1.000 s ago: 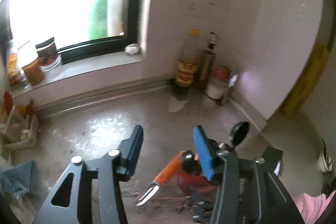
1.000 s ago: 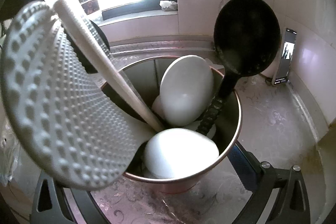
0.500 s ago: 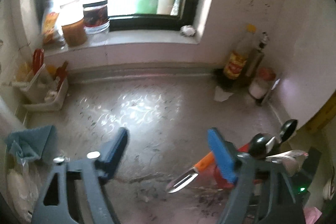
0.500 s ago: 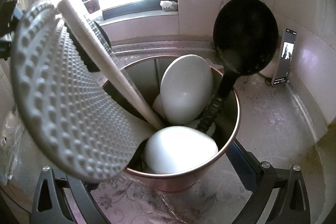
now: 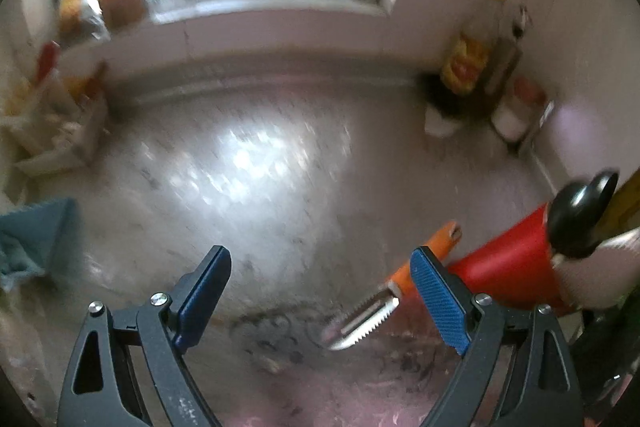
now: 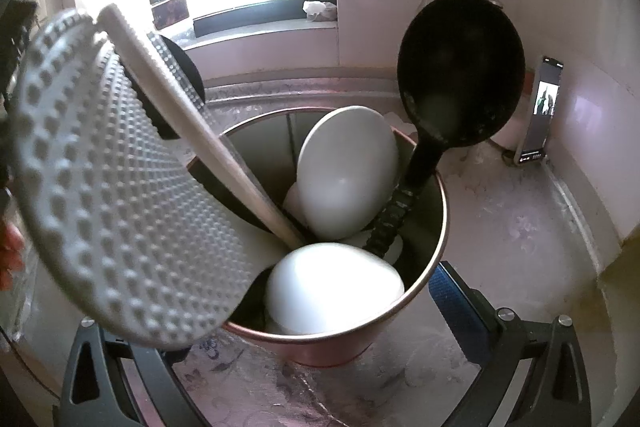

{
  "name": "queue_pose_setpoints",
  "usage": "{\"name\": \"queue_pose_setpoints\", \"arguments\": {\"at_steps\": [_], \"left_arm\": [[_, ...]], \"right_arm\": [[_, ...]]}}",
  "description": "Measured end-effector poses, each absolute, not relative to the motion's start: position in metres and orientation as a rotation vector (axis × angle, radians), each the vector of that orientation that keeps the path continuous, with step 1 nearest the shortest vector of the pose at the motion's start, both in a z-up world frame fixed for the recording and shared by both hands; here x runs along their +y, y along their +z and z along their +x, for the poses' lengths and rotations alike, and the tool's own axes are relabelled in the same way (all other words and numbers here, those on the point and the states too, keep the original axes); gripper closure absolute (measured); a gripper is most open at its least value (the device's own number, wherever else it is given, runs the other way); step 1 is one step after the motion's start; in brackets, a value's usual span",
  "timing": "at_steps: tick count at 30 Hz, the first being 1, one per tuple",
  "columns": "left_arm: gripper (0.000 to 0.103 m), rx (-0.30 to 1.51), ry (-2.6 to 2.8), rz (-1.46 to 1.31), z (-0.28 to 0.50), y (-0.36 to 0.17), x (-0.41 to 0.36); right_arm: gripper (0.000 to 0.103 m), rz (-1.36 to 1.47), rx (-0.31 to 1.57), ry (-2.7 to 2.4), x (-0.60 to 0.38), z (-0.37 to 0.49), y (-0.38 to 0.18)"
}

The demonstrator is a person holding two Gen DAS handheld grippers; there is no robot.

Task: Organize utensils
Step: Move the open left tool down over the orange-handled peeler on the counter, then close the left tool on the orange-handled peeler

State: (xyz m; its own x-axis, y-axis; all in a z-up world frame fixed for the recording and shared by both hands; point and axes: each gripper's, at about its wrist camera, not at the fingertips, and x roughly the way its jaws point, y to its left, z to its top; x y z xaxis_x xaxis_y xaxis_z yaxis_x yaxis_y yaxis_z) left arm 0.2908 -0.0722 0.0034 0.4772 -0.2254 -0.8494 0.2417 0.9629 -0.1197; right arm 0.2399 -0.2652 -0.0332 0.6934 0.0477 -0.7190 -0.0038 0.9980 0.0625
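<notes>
the left gripper point(image 5: 320, 301) has come lower and closer to the bench point(image 5: 256, 163) than a second ago, and its fingers point(image 5: 438, 301) have just been opening; they now stand wide apart with nothing between them. the peeler point(image 5: 394, 293), orange handle and toothed metal head, lies flat on the bench just inside the right-hand finger, its handle running back to touch the red utensil holder point(image 5: 508, 267). earlier it sat lower in the view and partly behind that finger; now the head is in plain sight, near the gap. the view is blurred, so whether the finger touches it i cannot tell.

the right gripper point(image 6: 320, 323) has not shifted. its fingers point(image 6: 460, 311) sit on either side of the holder point(image 6: 434, 267), which stands upright on the bench with a dotted spatula point(image 6: 120, 187), a black ladle point(image 6: 460, 75) and pale spoons point(image 6: 344, 171) already in it. the left pad is hidden behind the spatula, so i cannot tell whether they press on the holder.

my reading: the peeler is the last loose utensil, and the left side is lining up to pick it off the bench, with the holder steadied to receive it.
</notes>
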Motion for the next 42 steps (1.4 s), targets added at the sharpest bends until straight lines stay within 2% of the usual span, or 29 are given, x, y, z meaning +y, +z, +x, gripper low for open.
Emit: {"name": "queue_pose_setpoints", "arguments": {"at_steps": [7, 14, 21, 30, 35, 37, 39, 41, 42], "left_arm": [[0.012, 1.184, -0.367, 0.127, 0.287, -0.044, -0.092], [0.012, 1.216, -0.395, 0.224, 0.278, -0.064, -0.099], [0.011, 1.224, -0.214, 0.191, 0.297, -0.078, -0.074], [0.011, 1.207, -0.146, -0.078, 0.304, -0.065, -0.018], [0.011, 1.253, -0.261, -0.159, 0.292, -0.057, -0.027], [0.011, 1.27, -0.313, -0.293, 0.285, -0.057, -0.025], [0.015, 1.279, -0.368, -0.432, 0.283, -0.059, -0.025], [0.037, 1.294, -0.372, -0.546, 0.289, -0.065, -0.022], [0.042, 1.301, -0.377, -0.597, 0.29, -0.071, -0.019]], "right_arm": [[0.0, 0.031, 0.815, 0.031, -0.264, 0.242, -0.033], [0.0, 0.039, 0.814, 0.027, -0.265, 0.243, -0.032], [0.0, 0.038, 0.812, 0.032, -0.266, 0.245, -0.034], [0.0, 0.038, 0.815, 0.022, -0.259, 0.244, -0.032], [0.0, 0.041, 0.815, 0.021, -0.253, 0.245, -0.036], [0.0, 0.037, 0.816, 0.022, -0.252, 0.245, -0.036], [0.0, 0.033, 0.816, 0.023, -0.251, 0.245, -0.037], [0.0, 0.036, 0.815, 0.022, -0.251, 0.245, -0.037], [0.0, 0.039, 0.815, 0.022, -0.251, 0.245, -0.037]]}}
